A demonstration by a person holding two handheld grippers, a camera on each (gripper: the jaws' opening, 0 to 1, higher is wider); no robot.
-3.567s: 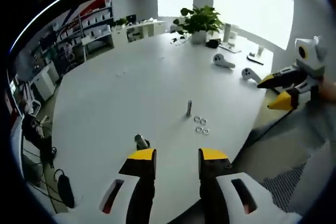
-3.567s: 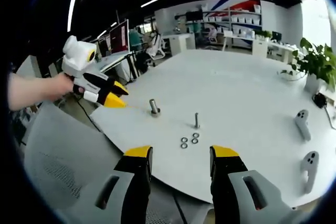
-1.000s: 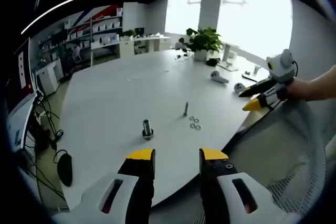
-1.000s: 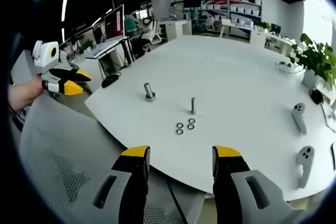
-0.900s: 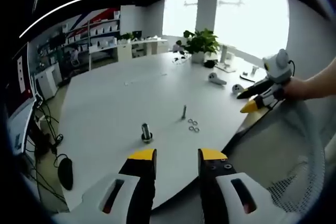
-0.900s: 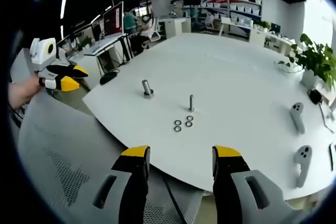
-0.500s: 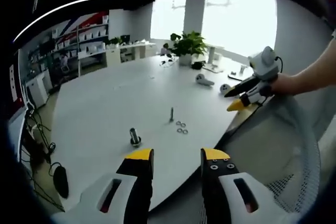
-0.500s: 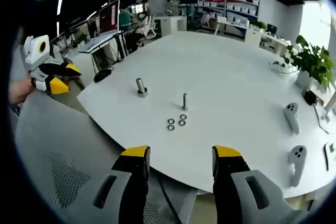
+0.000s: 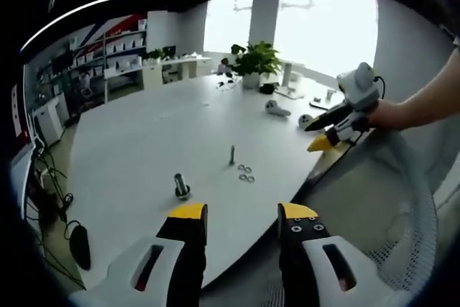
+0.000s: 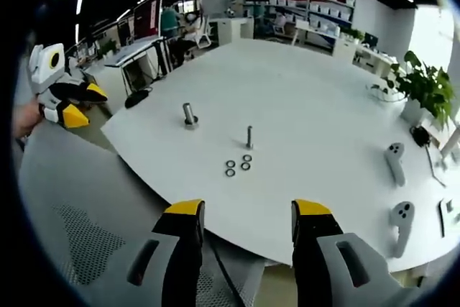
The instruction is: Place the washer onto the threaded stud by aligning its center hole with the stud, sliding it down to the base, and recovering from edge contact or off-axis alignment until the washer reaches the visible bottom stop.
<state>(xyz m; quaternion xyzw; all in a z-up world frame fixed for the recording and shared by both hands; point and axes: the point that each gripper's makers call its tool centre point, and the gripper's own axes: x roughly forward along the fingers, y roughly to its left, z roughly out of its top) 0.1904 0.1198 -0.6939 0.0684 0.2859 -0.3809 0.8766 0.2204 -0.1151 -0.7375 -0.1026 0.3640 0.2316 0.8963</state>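
Pre-reach | both yellow-tipped grippers, left (image 9: 243, 213) and right (image 10: 248, 210), jaws apart, empty | small steel washers (image 10: 237, 165) mid-frame beside thin threaded stud (image 10: 249, 136), within easy reach

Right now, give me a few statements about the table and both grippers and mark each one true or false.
1. The washers lie loose on the table near the threaded stud. True.
2. The right gripper is clamped on a washer. False: its jaws are open and empty.
3. A potted plant stands on the table. True.
4. The left gripper touches the stud. False: it is back off the table's edge.
5. A washer is already on the stud. False: the stud is bare.
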